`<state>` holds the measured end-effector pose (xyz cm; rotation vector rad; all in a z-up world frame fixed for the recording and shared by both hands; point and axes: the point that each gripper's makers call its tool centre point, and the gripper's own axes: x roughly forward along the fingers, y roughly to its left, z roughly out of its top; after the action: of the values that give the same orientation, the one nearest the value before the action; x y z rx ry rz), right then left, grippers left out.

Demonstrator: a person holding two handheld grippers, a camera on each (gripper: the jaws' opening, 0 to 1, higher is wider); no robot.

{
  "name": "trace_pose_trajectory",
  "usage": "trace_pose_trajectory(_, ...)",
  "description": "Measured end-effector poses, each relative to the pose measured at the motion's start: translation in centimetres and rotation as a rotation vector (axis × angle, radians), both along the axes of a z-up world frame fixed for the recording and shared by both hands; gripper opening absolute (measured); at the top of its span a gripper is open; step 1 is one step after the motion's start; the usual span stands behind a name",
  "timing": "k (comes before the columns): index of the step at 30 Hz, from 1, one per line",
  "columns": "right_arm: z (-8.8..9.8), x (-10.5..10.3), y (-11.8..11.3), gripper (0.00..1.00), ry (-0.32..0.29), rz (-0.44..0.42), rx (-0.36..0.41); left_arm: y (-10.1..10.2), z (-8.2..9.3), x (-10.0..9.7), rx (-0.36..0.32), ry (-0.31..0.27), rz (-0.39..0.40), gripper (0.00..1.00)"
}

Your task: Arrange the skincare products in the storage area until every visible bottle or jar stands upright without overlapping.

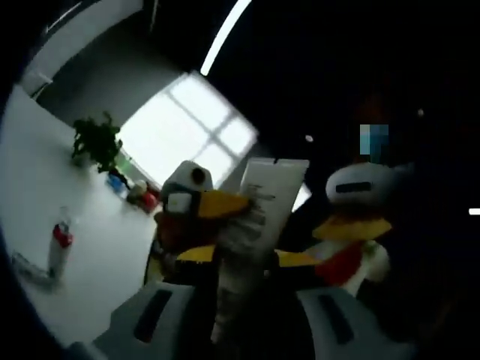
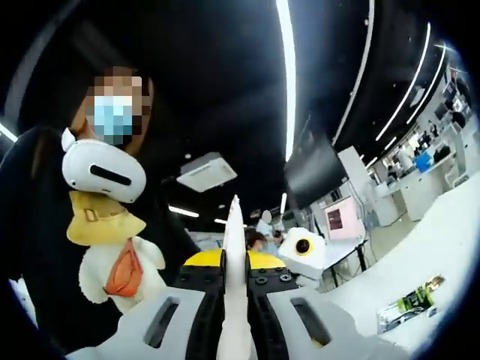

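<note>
One white tube (image 1: 251,247) stands between both grippers, pinched by the right gripper (image 2: 234,330) and the left gripper (image 1: 244,319); one plush duck (image 2: 112,262) at nine o'clock, one bottle (image 1: 60,244) on the white table (image 1: 105,262)

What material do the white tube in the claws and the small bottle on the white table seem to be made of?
White tube: probably soft matte plastic; in the right gripper view its end is pressed into a thin flat seam. Small bottle: seemingly clear glossy plastic or glass with a red band; too blurred to decide. It stands on the white table.
</note>
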<state>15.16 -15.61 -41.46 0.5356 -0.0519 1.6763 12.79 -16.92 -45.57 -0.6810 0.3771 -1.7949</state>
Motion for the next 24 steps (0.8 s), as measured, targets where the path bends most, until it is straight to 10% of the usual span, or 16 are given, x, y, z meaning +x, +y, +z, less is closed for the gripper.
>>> trace_pose_trajectory(5, -2.6, 2.1, 0.0, 0.08, -0.061, -0.162, -0.183, 0.2, 1.2, 2.8, 0.005, -0.004, 0.216, 0.18)
trace_pose_trajectory(12, -3.9, 2.8, 0.3, 0.07, -0.076, -0.213, -0.259, -0.9, -3.1, 4.0, 0.291, -0.214, 0.390, 0.24)
trace_pose_trajectory(24, -5.5, 2.8, 1.3, 0.08, -0.091, -0.216, -0.320, -0.4, -6.0, 4.8, 0.613, -0.561, 0.331, 0.22)
